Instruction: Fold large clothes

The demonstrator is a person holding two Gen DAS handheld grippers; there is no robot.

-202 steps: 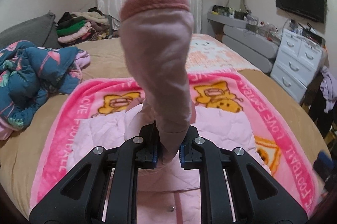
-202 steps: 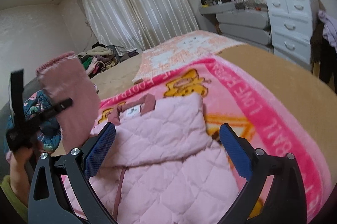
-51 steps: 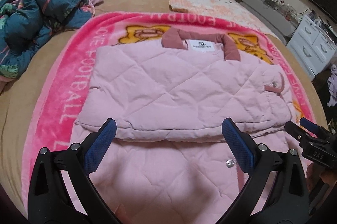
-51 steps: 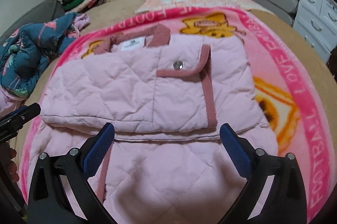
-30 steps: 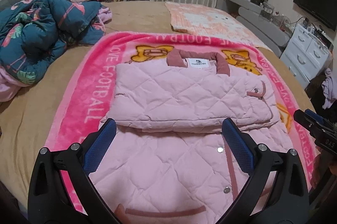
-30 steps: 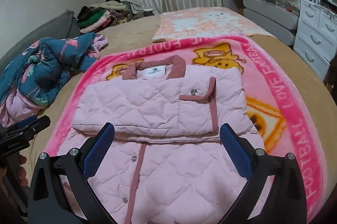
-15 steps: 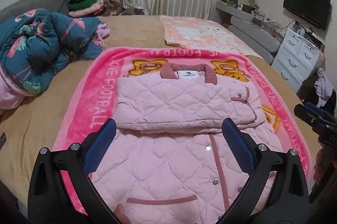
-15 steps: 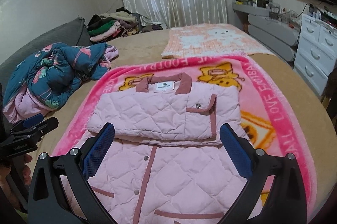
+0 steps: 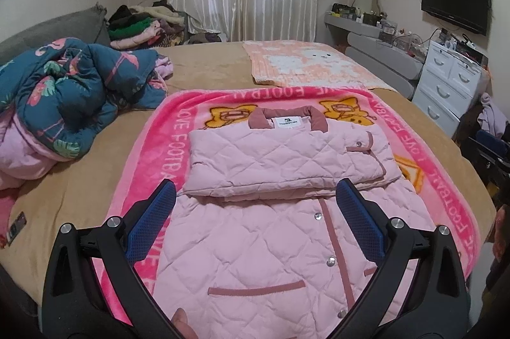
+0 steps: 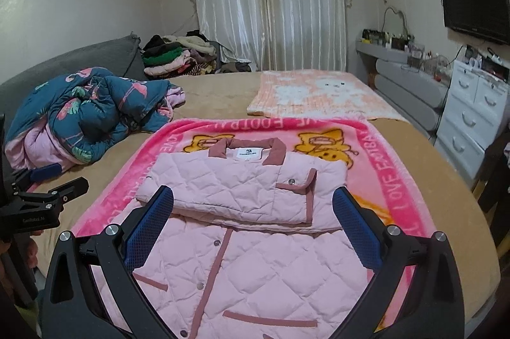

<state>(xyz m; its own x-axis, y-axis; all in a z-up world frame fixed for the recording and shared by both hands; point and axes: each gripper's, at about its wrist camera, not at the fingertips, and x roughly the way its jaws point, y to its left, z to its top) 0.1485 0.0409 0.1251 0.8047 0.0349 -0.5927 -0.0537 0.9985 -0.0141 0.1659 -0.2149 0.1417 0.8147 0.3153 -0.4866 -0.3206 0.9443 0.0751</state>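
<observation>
pink quilted jacket (image 9: 287, 167), sleeves folded across, is being displayed on a blanket (image 10: 398, 179) lettered "love football", a teal quilt (image 9: 73, 90) beside, while left gripper (image 9: 255, 211) and right gripper (image 10: 253, 211) are being held wide, empty.

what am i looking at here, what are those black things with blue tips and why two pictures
Those are hand-held grasping tools, one in each of a person's hands, each carrying a wide-angle camera that looks along its two fingers. One picture comes from the left tool, the other from the right tool. Both are open and hold nothing. On the bed lies a pink blanket, and on it a pink quilted jacket with its sleeves folded across the chest. A blue flowered quilt lies bunched at the left.
</observation>
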